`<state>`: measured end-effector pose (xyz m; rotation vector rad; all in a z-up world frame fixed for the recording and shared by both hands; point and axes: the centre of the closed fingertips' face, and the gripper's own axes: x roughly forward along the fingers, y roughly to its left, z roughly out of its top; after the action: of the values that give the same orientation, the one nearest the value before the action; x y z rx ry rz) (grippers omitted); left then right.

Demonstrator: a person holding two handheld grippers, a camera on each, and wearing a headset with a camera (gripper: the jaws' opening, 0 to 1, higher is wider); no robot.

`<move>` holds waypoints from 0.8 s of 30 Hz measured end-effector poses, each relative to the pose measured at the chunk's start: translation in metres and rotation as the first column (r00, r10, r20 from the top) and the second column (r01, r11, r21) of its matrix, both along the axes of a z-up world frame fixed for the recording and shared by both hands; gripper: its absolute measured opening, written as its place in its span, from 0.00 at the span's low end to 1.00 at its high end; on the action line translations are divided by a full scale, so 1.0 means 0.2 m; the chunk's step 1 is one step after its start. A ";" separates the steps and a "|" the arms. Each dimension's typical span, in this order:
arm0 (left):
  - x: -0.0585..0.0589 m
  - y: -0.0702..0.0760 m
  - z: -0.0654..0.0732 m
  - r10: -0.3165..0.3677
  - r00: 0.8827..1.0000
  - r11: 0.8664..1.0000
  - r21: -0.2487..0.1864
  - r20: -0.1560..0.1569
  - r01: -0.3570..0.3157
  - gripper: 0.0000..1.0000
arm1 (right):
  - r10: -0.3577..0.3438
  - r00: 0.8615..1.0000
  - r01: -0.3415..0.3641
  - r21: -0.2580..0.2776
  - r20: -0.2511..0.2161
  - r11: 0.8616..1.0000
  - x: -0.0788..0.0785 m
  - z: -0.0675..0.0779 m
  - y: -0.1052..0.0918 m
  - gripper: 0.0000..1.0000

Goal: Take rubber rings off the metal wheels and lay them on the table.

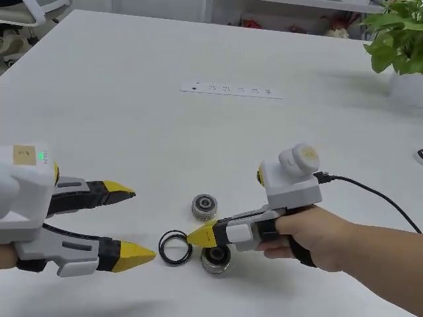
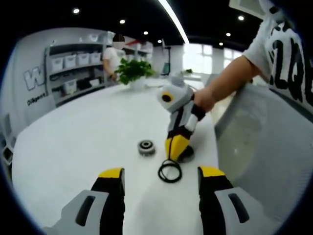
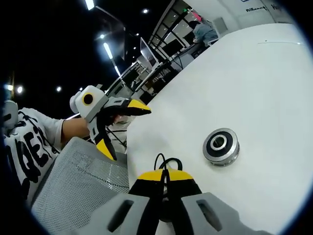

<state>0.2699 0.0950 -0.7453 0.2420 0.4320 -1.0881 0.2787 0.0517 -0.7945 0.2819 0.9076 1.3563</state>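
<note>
Closest in: left gripper point(image 1: 135, 221) over the white table point(image 1: 132, 99), jaws spread wide, nothing between them. Just past its yellow tips, the black rubber ring point(image 1: 173, 248), off the wheels and lying flat on the table. Thin and floppy, looks doubled into two loops, can't tell if it's one ring or two. Right gripper point(image 1: 200, 235) reaching in from the right, jaws pressed together and pinching the ring's edge. Right beneath its nose, a metal wheel point(image 1: 215, 259) lying flat, just beside the ring. Slightly farther back, a second metal wheel point(image 1: 204, 206) on its own, silver rim, dark centre. Way back: white power strip point(image 1: 231, 90), then a potted plant point(image 1: 398, 33).
</note>
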 end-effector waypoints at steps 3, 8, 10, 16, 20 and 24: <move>0.00 0.00 0.00 0.001 1.000 1.000 0.000 -0.005 -0.001 0.61 | -0.002 1.000 0.002 -0.006 0.003 1.000 0.00 0.00 0.00 0.00; -0.01 0.00 -0.01 -0.001 1.000 1.000 0.004 -0.008 0.001 0.60 | -0.002 1.000 0.002 -0.016 0.006 1.000 0.00 -0.01 0.00 0.02; -0.01 0.00 -0.02 -0.001 1.000 1.000 0.005 -0.011 0.001 0.60 | 0.002 1.000 -0.002 -0.021 0.013 1.000 0.00 -0.01 0.00 0.03; -0.01 0.00 -0.02 -0.001 1.000 1.000 0.007 -0.011 0.001 0.60 | 0.013 0.999 -0.012 -0.041 0.035 0.999 0.00 -0.01 0.00 0.07; -0.01 0.00 -0.01 0.001 1.000 1.000 0.006 -0.011 -0.001 0.60 | 0.009 0.999 -0.007 -0.041 0.045 0.999 0.01 0.01 -0.01 0.10; -0.01 0.01 -0.01 0.002 1.000 1.000 0.008 -0.010 -0.002 0.60 | 0.008 0.998 -0.006 -0.038 0.061 0.999 0.02 0.04 -0.02 0.12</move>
<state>0.2669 0.0969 -0.7466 0.2432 0.4452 -1.0862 0.2824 0.0469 -0.7860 0.2072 0.8828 1.3460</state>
